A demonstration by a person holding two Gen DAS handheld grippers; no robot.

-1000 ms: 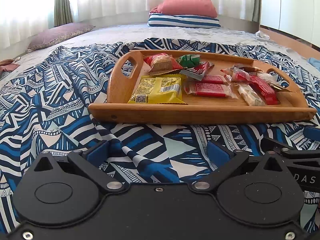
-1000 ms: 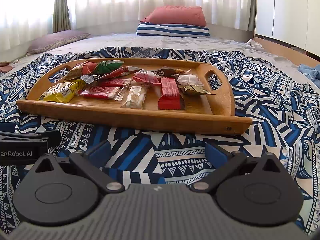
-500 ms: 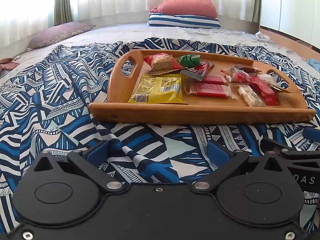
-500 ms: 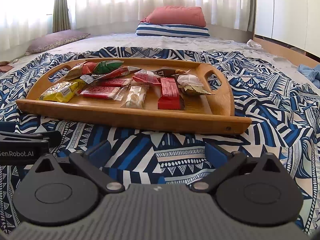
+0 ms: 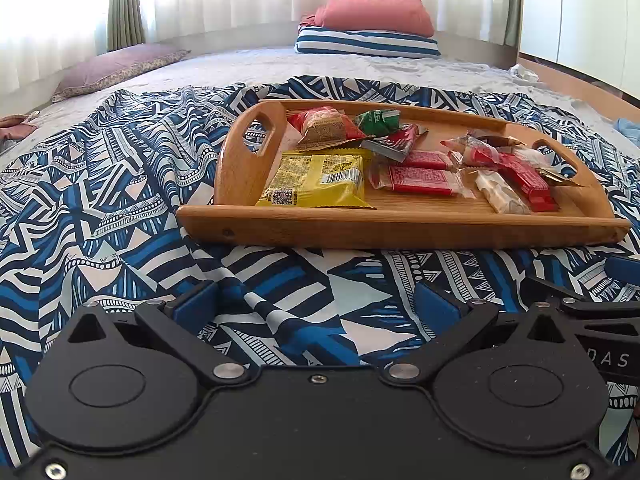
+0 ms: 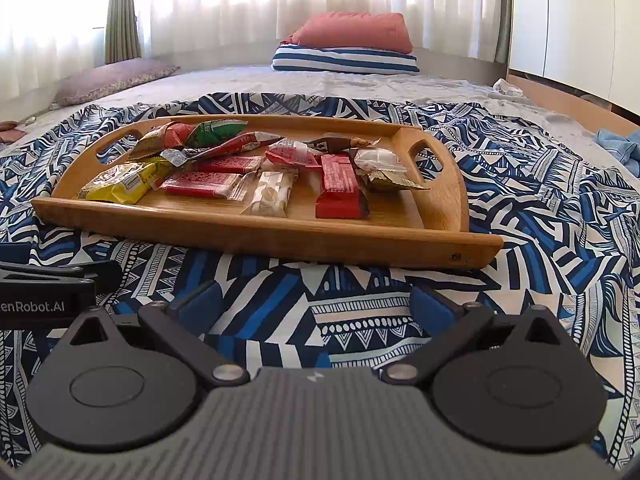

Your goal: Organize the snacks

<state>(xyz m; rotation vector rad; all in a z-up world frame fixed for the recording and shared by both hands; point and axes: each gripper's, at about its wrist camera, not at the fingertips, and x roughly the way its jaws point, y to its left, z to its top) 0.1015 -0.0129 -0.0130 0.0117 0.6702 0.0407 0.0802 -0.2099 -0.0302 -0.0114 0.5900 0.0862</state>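
Note:
A wooden tray [image 5: 400, 230] [image 6: 280, 236] with cut-out handles lies on a blue patterned blanket and holds several wrapped snacks. Among them are a yellow packet [image 5: 316, 182] [image 6: 120, 182], red bars [image 5: 420, 180] [image 6: 342, 186], a green packet [image 5: 378, 120] [image 6: 218, 130] and a pale bar [image 5: 500, 196] [image 6: 272, 196]. My left gripper [image 5: 318, 304] hovers open just short of the tray's near rim, nothing between its blue pads. My right gripper [image 6: 316, 300] is likewise open and empty before the tray. Each gripper's side shows at the edge of the other's view.
The blue patterned blanket [image 5: 100, 208] covers the near part of a bed. A red pillow on a striped one [image 5: 368, 28] sits at the far end, a purple pillow [image 5: 116, 68] at the far left. Curtains and white cabinet doors stand behind.

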